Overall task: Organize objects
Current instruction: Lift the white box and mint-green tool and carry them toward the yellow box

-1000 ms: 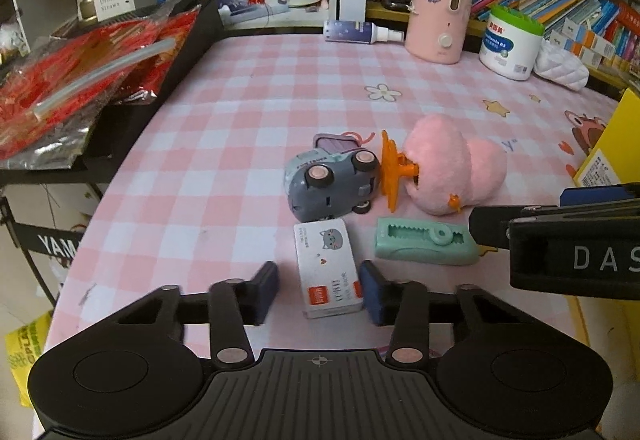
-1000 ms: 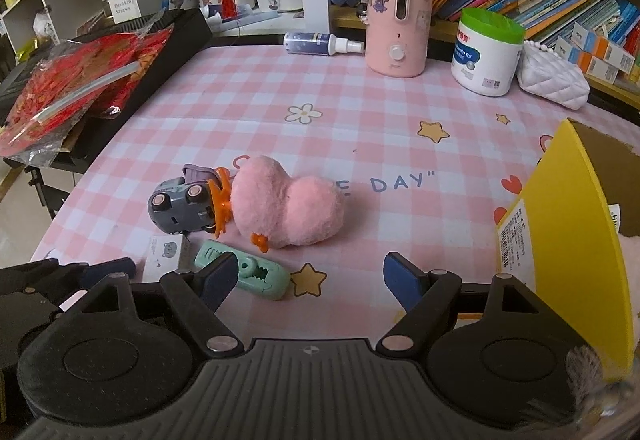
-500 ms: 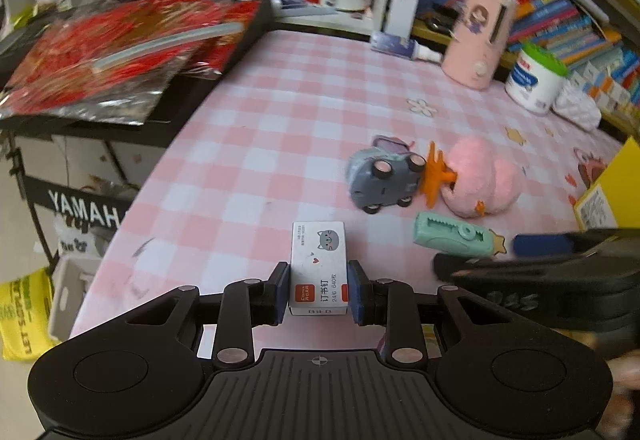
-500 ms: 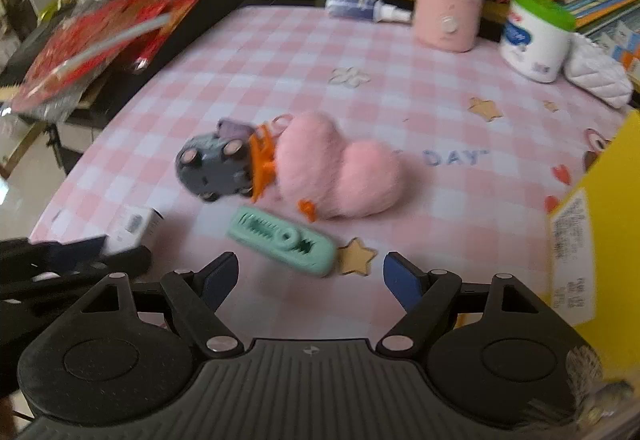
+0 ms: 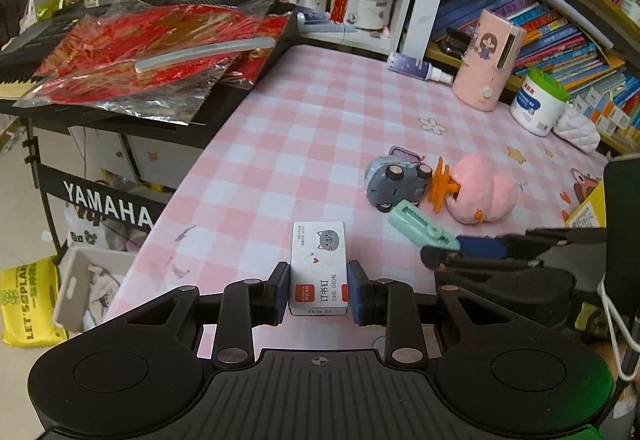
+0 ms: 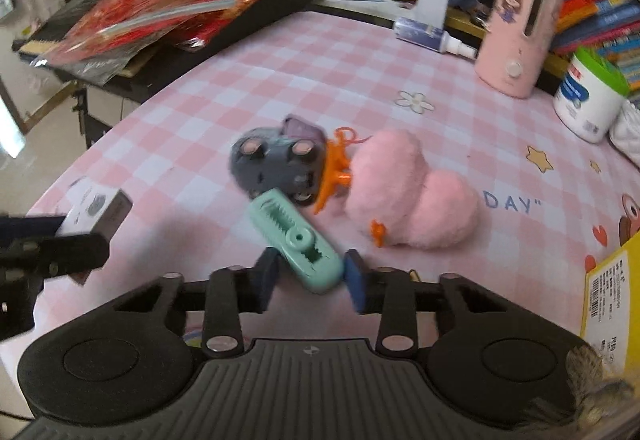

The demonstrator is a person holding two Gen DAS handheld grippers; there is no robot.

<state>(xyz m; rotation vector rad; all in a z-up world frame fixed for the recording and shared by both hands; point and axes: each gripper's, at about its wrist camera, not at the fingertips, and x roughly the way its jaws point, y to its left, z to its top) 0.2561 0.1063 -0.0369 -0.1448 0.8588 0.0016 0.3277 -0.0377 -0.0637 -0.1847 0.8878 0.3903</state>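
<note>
My left gripper (image 5: 319,292) is shut on a white staple box (image 5: 319,268) with a grey cat print and holds it above the table's near edge; the box also shows at the left of the right wrist view (image 6: 94,206). My right gripper (image 6: 310,280) has its pads against the near end of a mint green clip (image 6: 298,240), which also shows in the left wrist view (image 5: 422,226). A grey toy car (image 6: 276,164), an orange hair claw (image 6: 336,172) and a pink plush (image 6: 408,192) lie just beyond it.
The pink checked tablecloth (image 5: 320,128) covers the table. A yellow box (image 6: 612,288) stands at the right. A pink humidifier (image 5: 492,66), a white jar with green lid (image 5: 538,102) and a spray bottle (image 5: 418,66) are at the back. Red foil bags (image 5: 152,52) lie on a keyboard at left.
My left gripper closed on the staple box and lifted it back toward the table edge. My right gripper moved left onto the green clip and closed around its near end.
</note>
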